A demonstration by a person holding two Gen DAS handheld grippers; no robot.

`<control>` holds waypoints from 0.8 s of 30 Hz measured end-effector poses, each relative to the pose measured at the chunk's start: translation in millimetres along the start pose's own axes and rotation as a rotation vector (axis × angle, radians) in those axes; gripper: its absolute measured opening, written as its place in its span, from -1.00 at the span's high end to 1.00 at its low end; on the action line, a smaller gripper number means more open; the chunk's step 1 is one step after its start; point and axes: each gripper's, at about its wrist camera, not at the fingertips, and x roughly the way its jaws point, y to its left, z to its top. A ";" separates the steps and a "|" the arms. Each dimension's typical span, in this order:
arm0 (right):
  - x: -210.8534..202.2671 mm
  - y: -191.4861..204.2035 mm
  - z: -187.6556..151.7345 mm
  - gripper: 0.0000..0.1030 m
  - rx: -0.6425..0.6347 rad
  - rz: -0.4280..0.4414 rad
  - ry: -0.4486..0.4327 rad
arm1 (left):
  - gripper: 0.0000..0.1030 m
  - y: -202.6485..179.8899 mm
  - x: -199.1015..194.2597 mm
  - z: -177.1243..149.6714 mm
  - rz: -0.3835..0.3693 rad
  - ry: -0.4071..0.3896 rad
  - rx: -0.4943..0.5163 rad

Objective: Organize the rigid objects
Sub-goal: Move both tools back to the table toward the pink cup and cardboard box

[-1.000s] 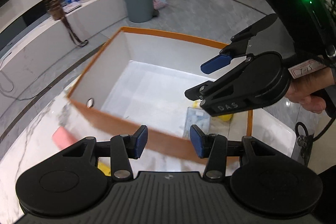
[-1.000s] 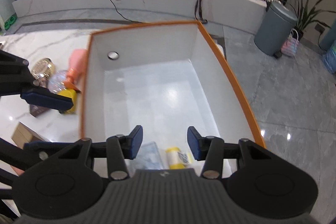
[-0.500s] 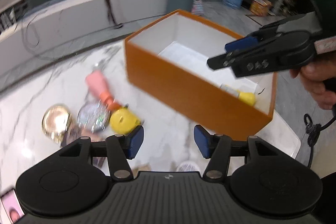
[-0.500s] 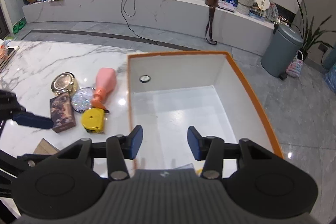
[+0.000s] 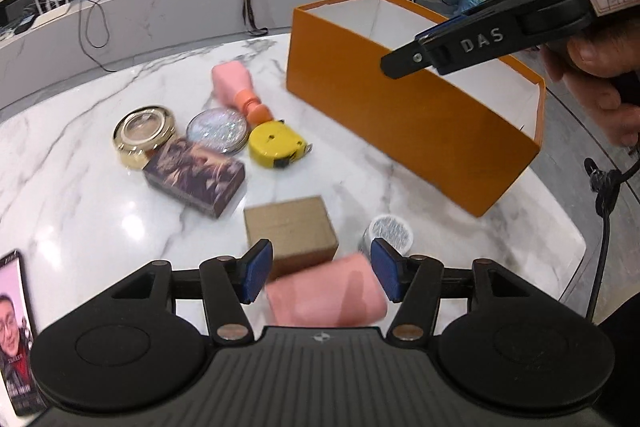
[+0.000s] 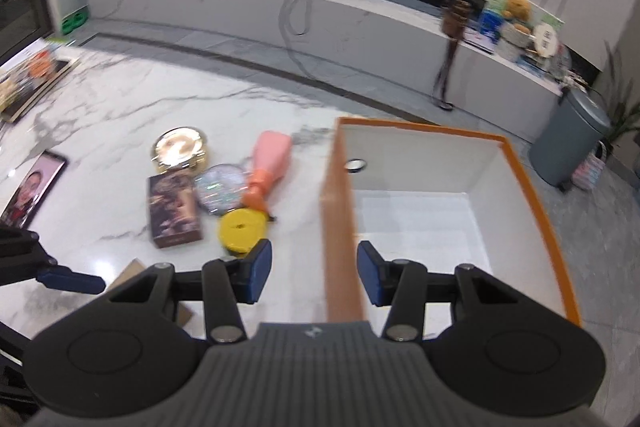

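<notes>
1. Marble desk [image 5: 100, 219] under both claws, living room behind.
2. Left claw [image 5: 322, 277] has just been opening; jaws apart over a blurry pink thing [image 5: 326, 297], not pinching it as far as I can tell.
3. Cardboard box [image 5: 290, 229] just beyond.
4. Right claw [image 6: 312, 277] is narrowly parted, empty, over the orange box [image 6: 532, 195] wall.
5. Farther out: tape measure [image 5: 276, 145], pink bottle [image 5: 236, 87].

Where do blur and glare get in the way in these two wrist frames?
Left wrist view: the pink object between the left gripper fingers is smeared, and the marble table shows bright ceiling-light glare. Right wrist view: the whole frame is softer, the orange box near wall streaks, and fisheye bends the far counter.
</notes>
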 end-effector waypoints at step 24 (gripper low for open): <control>73.8 109.0 -19.0 -0.14 -0.331 0.339 0.217 | -0.41 1.3 2.4 -33.2 -0.024 0.074 0.107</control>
